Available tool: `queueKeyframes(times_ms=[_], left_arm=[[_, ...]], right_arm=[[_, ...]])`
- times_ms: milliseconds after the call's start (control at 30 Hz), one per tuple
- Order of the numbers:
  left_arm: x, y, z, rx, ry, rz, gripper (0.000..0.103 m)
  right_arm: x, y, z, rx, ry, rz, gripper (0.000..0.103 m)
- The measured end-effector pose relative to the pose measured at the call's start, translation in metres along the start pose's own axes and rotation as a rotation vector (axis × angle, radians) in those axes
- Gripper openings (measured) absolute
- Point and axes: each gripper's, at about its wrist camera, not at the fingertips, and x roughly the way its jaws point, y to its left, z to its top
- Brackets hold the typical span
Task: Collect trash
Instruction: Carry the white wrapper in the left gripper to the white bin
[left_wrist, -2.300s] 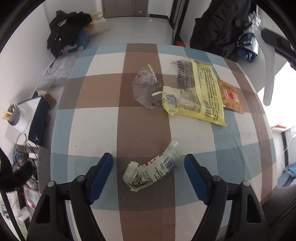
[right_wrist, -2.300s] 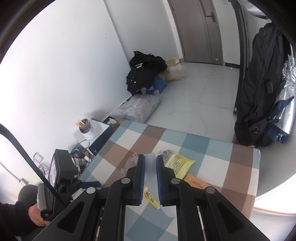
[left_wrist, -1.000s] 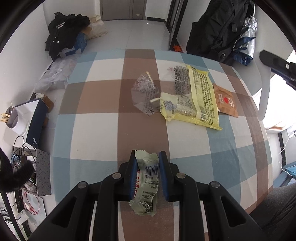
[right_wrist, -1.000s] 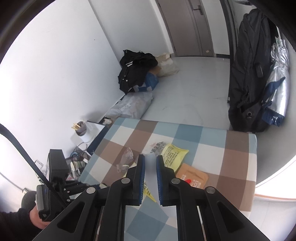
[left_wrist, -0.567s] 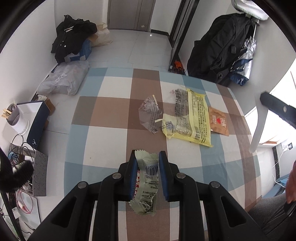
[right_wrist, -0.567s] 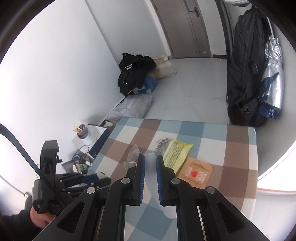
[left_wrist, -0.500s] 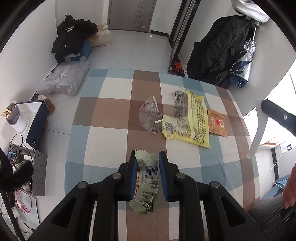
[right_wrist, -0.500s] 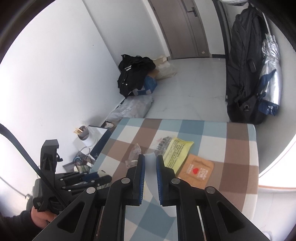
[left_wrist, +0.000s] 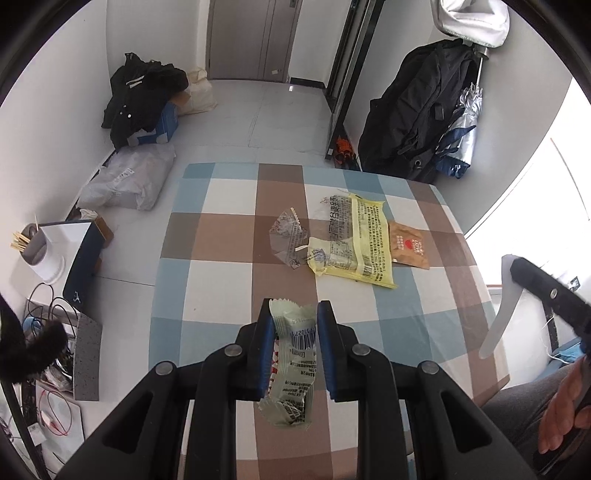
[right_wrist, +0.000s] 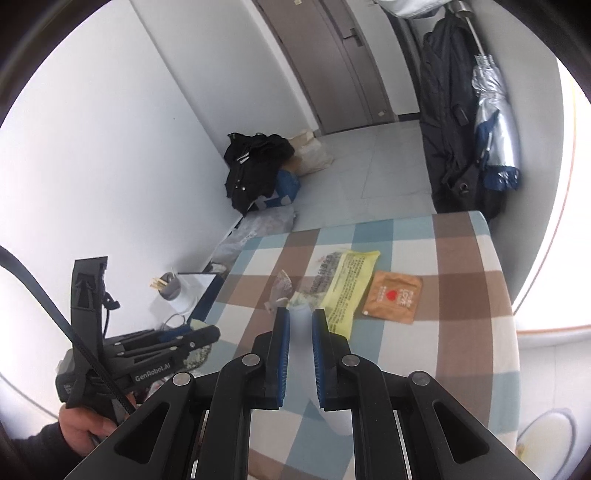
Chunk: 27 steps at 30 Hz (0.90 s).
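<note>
Between our left gripper's (left_wrist: 294, 332) blue pads: pale green wrapper (left_wrist: 291, 358), pinched, hanging above checked tablecloth (left_wrist: 218, 266). Our right gripper (right_wrist: 298, 328) nearly closed on blurred white strip (right_wrist: 301, 332). Toward 12 o'clock on cloth: clear wrapper (left_wrist: 290, 236); at 1 o'clock yellow packet (left_wrist: 364, 240), brown sachet (left_wrist: 408, 247) touching its right edge. Farther: black backpack (left_wrist: 417, 110).

On the table (left_wrist: 221, 280), a clear wrapper (left_wrist: 290, 240) lies left of a large packet (left_wrist: 356, 240), seemingly touching it; a small sachet (left_wrist: 408, 247) sits right.
</note>
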Motion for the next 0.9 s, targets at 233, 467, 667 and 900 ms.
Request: queueKeyframes(times_ms=[233, 467, 667, 900], left_arm=[[-0.024, 0.005, -0.001, -0.079, -0.04, -0.027, 0.018], [-0.051, -0.012, 0.0, -0.074, -0.105, -0.035, 0.018], [-0.067, -0.037, 0.003, -0.048, -0.139, -0.055, 0.018], [-0.082, -0.084, 0.007, 0.016, -0.177, -0.108, 0.018]], right_arm=[[-0.023, 0.007, -0.017, 0.002, -0.028, 0.021, 0.011], [-0.049, 0.011, -0.024, 0.016, -0.072, 0.054, 0.011], [-0.082, 0.011, -0.025, -0.006, -0.126, 0.057, 0.011], [-0.129, -0.012, -0.009, -0.003, -0.221, 0.026, 0.011]])
